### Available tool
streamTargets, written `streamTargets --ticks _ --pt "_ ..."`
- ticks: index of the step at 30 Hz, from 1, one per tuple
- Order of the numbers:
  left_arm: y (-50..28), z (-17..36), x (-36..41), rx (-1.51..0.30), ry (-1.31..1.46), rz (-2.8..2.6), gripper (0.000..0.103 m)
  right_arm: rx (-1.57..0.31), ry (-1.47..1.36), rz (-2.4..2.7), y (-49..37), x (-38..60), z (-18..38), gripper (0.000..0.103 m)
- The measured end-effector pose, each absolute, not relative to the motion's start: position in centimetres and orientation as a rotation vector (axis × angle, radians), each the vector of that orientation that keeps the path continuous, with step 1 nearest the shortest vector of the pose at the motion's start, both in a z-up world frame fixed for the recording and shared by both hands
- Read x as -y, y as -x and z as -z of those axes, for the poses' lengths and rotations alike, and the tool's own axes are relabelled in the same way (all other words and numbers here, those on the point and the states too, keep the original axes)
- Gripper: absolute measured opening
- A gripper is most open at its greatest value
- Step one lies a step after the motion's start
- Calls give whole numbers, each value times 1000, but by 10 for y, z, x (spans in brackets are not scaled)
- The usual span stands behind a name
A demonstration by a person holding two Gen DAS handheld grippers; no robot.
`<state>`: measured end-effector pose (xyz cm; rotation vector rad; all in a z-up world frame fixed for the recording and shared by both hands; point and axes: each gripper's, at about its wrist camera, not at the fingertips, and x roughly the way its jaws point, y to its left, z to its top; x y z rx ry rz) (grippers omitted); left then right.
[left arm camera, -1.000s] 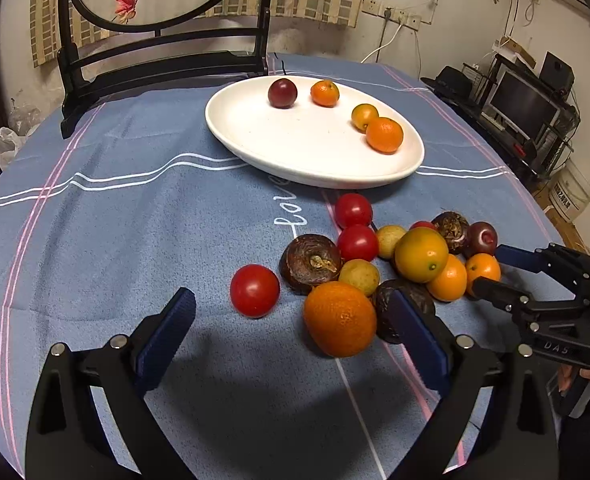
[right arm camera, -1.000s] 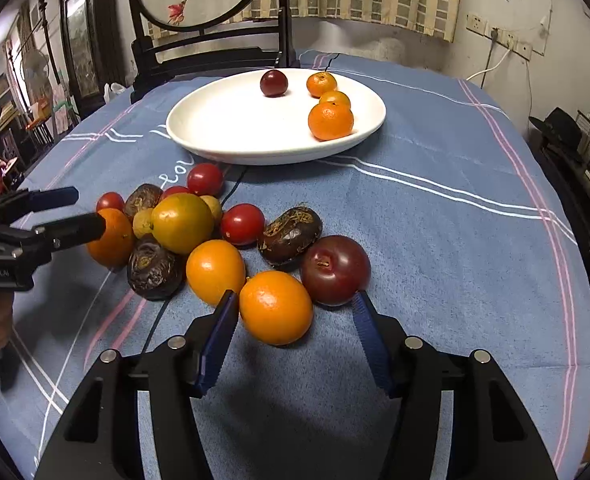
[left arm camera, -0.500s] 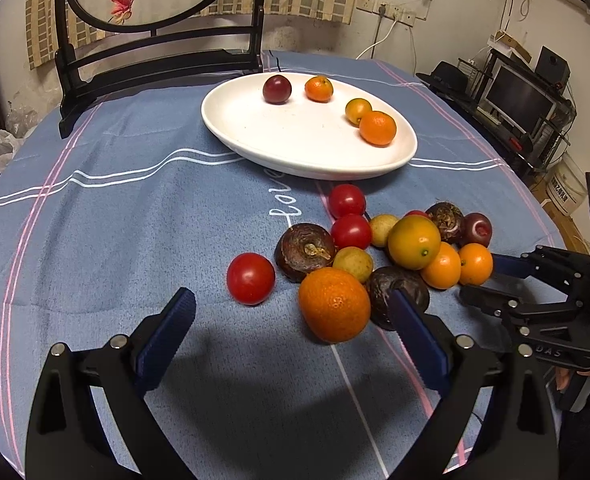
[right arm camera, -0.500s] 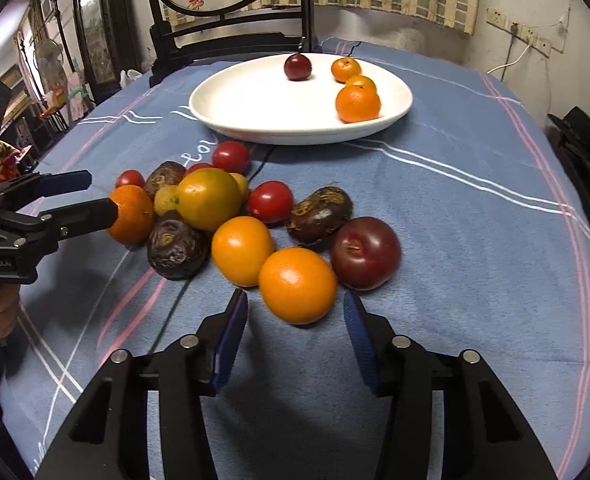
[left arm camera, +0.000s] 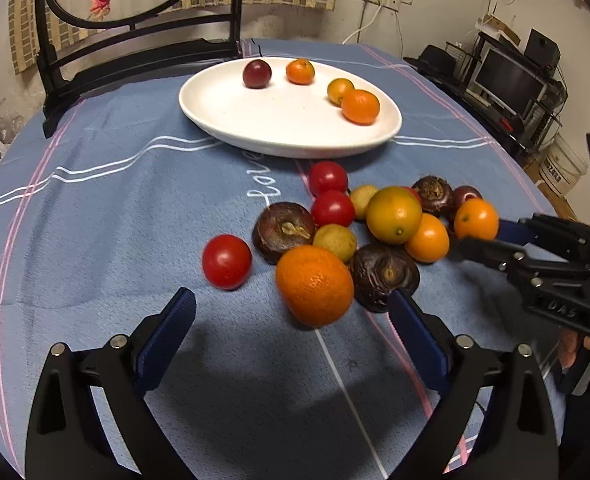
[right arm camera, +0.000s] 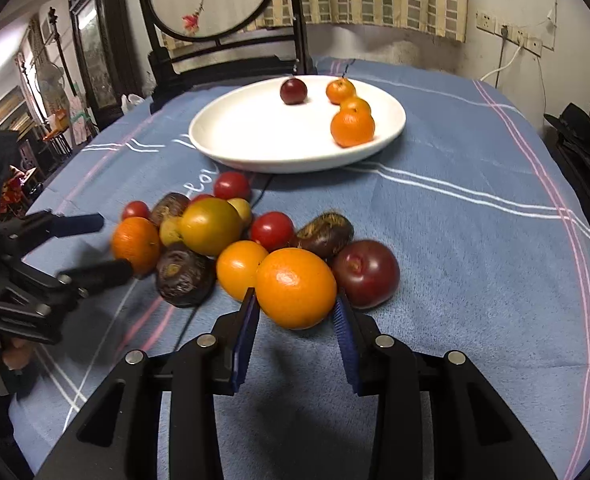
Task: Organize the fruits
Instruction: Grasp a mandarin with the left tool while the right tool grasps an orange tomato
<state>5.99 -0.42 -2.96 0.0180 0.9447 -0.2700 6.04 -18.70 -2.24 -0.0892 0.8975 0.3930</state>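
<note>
A pile of fruit lies on the blue tablecloth: oranges, red tomatoes, dark brown passion fruits, a dark red plum point(right arm camera: 366, 273). A white plate point(left arm camera: 231, 120) behind it holds a plum and three small oranges. My right gripper point(right arm camera: 297, 312) has its blue pads on both sides of a large orange point(right arm camera: 296, 287), touching or nearly touching it; it also shows at the right of the left wrist view point(left arm camera: 481, 236). My left gripper point(left arm camera: 291, 316) is open, just short of another large orange point(left arm camera: 314, 285); it also shows in the right wrist view point(right arm camera: 107, 244).
A black wooden chair point(left arm camera: 135, 52) stands behind the plate at the table's far edge. A lone red tomato point(left arm camera: 226, 261) lies left of the pile. Shelves with electronics point(left arm camera: 511, 76) stand to the right of the table.
My right gripper has moved forward and narrowed around the large orange. My left gripper has stayed open and come slightly closer to the pile.
</note>
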Motion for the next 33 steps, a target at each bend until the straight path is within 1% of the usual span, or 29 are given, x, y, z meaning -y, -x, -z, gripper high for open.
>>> streamTargets --ticks 2,3,4,5,6,14,15,16,18,22,26,33 --pt "-61 32 5 -950 -21 270 82 -882 89 -407 -58 186 19 38" --pt "-62 33 5 -959 -18 272 69 -877 91 -413 -56 186 17 38" --pt "-64 36 5 -977 -11 276 60 -874 93 -416 -55 185 17 38" --pt "-66 39 4 -997 3 286 58 -871 96 -419 -55 185 16 38" --pt "-66 41 5 -1007 13 292 56 -869 100 -421 -54 184 15 38" --pt "-75 44 5 -1005 94 276 56 -870 123 -446 -49 177 17 38" --pt "-76 44 5 -1000 99 274 55 -873 124 -448 -50 177 18 38" --pt "-76 44 5 -999 100 271 52 -875 123 -448 -50 177 19 38" --pt "-75 42 6 -997 120 314 39 -877 117 -449 -51 178 19 38" --pt "-70 35 6 -999 128 314 39 -862 87 -461 -51 180 17 38" --pt "-65 11 7 -938 133 349 39 -837 59 -438 -53 183 11 38" --pt "-95 -29 12 -851 82 319 39 -747 75 -427 -70 165 -27 38"
